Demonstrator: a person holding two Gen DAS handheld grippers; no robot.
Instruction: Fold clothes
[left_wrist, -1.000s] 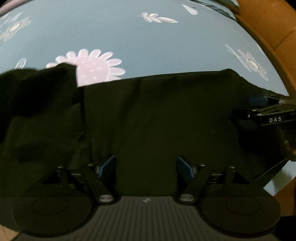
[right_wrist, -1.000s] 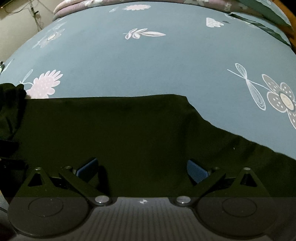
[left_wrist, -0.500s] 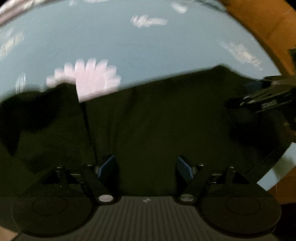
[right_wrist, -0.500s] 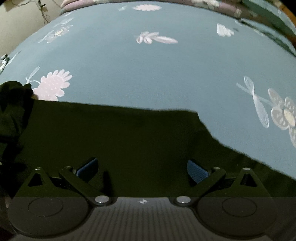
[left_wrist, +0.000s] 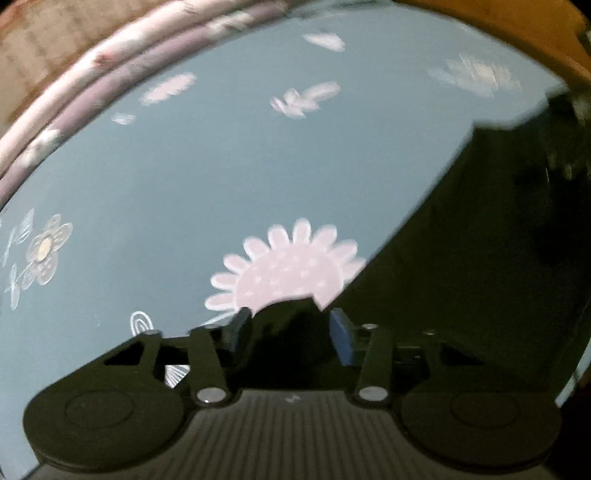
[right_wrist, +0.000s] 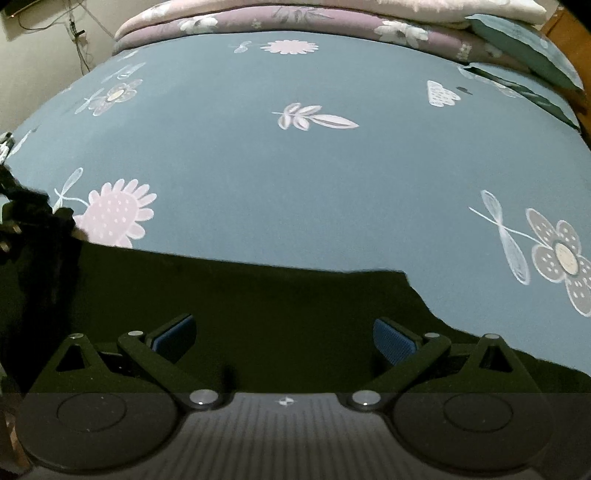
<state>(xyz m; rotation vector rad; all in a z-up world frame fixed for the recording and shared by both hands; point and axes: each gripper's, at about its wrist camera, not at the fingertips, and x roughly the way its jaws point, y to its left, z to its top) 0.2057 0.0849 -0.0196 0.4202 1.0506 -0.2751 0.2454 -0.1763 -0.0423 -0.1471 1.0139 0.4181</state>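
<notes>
The black garment (right_wrist: 258, 314) lies spread on the bed (right_wrist: 295, 166), over its blue flowered sheet, nearest the person. Its far edge runs crosswise in the right wrist view, with a corner stepping down toward the right. Its long axis thus lies side to side across both claws, and the fold probably has to carry one end along that line.

The left claw (left_wrist: 290, 332) is the nearer to the work. It sits at the garment's left end, where a peak of black cloth rises between the blue pads just below the pink flower print (left_wrist: 288, 273). Its jaws are closing around that peak; whether the pads already press on it is hard to tell, since dark cloth merges with dark metal and the frame is blurred.

The right claw (right_wrist: 284, 339) hovers over the middle of the garment with jaws wide apart and nothing held.

Only the left view shows cloth within the claw. Only the right view shows the garment's full far edge, plus a bunched dark mass at its left end.
</notes>
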